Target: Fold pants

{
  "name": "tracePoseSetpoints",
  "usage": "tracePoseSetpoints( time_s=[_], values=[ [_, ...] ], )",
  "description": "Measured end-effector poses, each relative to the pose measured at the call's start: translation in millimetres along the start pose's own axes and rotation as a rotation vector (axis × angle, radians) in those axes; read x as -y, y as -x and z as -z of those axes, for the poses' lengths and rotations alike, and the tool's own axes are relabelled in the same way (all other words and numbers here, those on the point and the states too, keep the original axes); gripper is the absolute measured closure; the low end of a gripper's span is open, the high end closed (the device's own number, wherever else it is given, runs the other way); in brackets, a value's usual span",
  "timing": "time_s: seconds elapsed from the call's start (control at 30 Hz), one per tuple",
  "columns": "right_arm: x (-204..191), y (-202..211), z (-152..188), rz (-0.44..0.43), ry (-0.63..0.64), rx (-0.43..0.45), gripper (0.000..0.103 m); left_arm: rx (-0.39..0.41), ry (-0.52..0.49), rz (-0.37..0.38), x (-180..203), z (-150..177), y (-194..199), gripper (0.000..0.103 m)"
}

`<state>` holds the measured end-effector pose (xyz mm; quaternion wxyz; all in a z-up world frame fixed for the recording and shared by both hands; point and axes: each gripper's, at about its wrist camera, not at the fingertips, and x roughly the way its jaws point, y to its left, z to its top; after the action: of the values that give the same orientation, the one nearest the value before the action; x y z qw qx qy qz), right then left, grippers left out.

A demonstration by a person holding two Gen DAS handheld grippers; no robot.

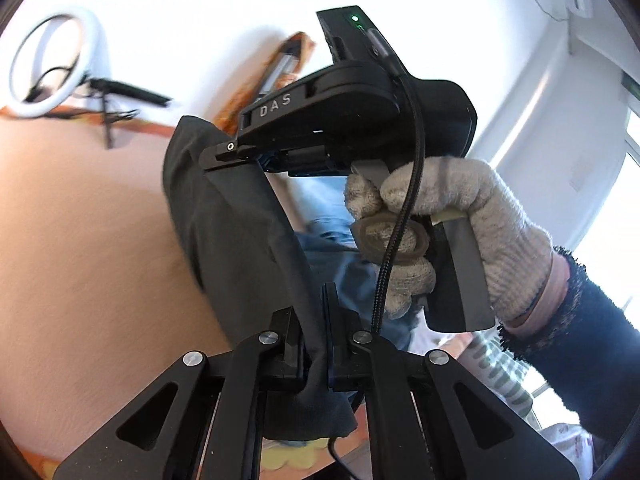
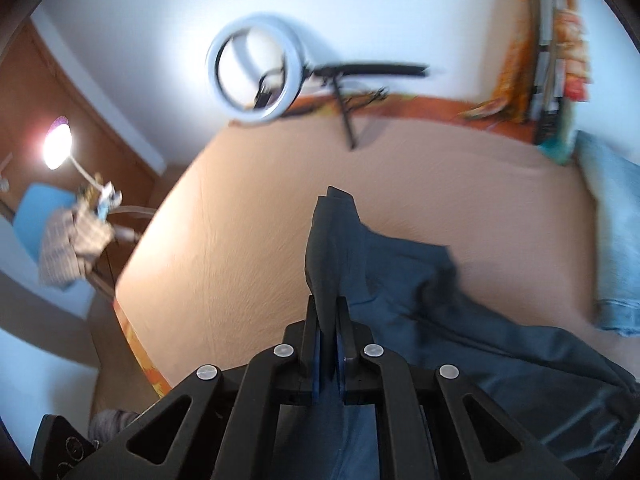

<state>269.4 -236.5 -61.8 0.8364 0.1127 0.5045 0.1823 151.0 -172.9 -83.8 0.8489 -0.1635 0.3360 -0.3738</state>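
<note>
Over at the far left edge of the bed (image 2: pixel 240 216), a ring light (image 2: pixel 256 68) is sitting on its stand against the white wall, a bit blurry in both views. The bed is wearing a peach cover, and that's what the dark pants (image 2: pixel 460 320) are lying on, trailing off toward the near right corner.

The left gripper (image 1: pixel 318 344) is clamping a bunched fold of the pants, jaws squeezed nearly together with only the fabric between them. From there the cloth is running up taut to the right gripper (image 1: pixel 224 156), which is showing sideways in the left wrist view, and a panel of it is hanging between the two, off the bed.

In its own view the right gripper (image 2: pixel 331 344) is pinching another fold, jaws pressed tight on it, with a peak of cloth poking up past the tips. A gloved hand (image 1: pixel 460 232) is wrapping around its handle, dark fuzzy sleeve behind.

Something light blue and folded (image 2: pixel 616 240) is lying along the right edge of the bed, apart from the pants.
</note>
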Motion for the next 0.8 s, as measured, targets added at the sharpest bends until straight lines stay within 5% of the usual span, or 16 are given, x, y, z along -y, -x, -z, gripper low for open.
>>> tracePoseSetpoints(
  time_s=[0.5, 0.8],
  values=[
    [133, 99, 33, 0.100, -0.137, 0.126, 0.100, -0.139, -0.146, 0.145, 83, -10, -96, 0.098],
    [213, 120, 67, 0.137, -0.198, 0.125, 0.100, -0.255, -0.213, 0.178, 126, -3, -176, 0.098]
  ],
)
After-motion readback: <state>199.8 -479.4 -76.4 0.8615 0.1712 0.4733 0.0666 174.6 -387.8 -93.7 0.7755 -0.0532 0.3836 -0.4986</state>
